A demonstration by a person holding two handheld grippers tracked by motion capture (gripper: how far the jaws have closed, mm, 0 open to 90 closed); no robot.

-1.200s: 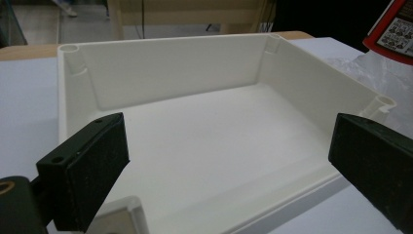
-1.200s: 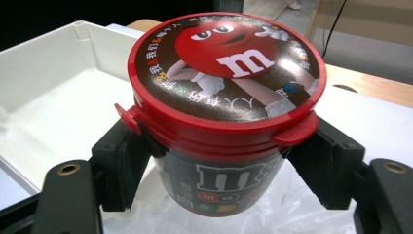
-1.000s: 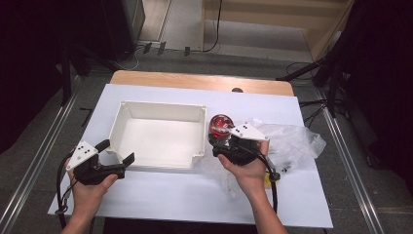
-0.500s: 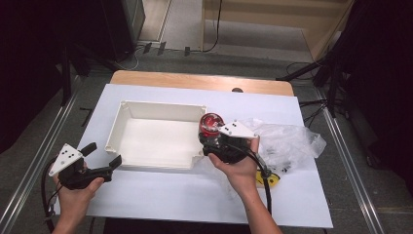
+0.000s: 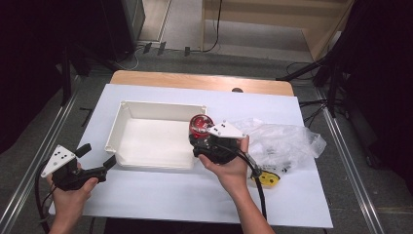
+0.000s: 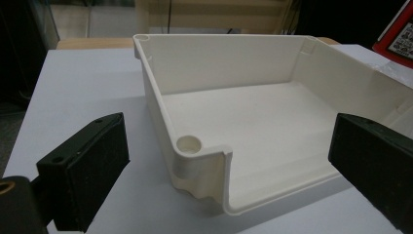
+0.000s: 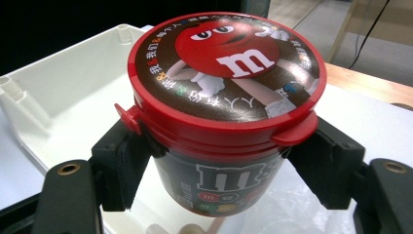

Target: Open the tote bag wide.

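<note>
The right hand-held gripper (image 7: 214,161) holds a round candy tub (image 7: 221,112) with a red lid. Its two black jaws press on the dark body of the tub just under the lid rim, one on each side. In the high view the tub (image 5: 198,125) hangs above the right front corner of the white tray (image 5: 146,168), which stands on the table (image 5: 160,195) covered with white paper. I judge that the work in hand is to bring the tub into the tray.

The first risk is the grip itself. The tub wall is smooth and narrows toward the bottom (the jaws sit high, near the widest part), so if the hand tilts or shakes, the tub can slide down between the pads and fall. A fall from here can hit the tray wall (image 7: 29,105) and roll onto the table instead of landing inside.

The second risk is the tray rim. If the tub is lowered too early, its bottom can catch the wall and push the light tray sideways.

The left hand-held gripper (image 5: 95,161) stands wide open and holds nothing; its camera looks at the near corner of the tray (image 6: 199,146), between the two jaws but apart from them. It does not steady the tray now, so any knock moves the tray freely.

A crumpled clear plastic bag (image 5: 282,141) lies just right of the right hand (image 5: 229,165), and the trailing cable can drag over it.
</note>
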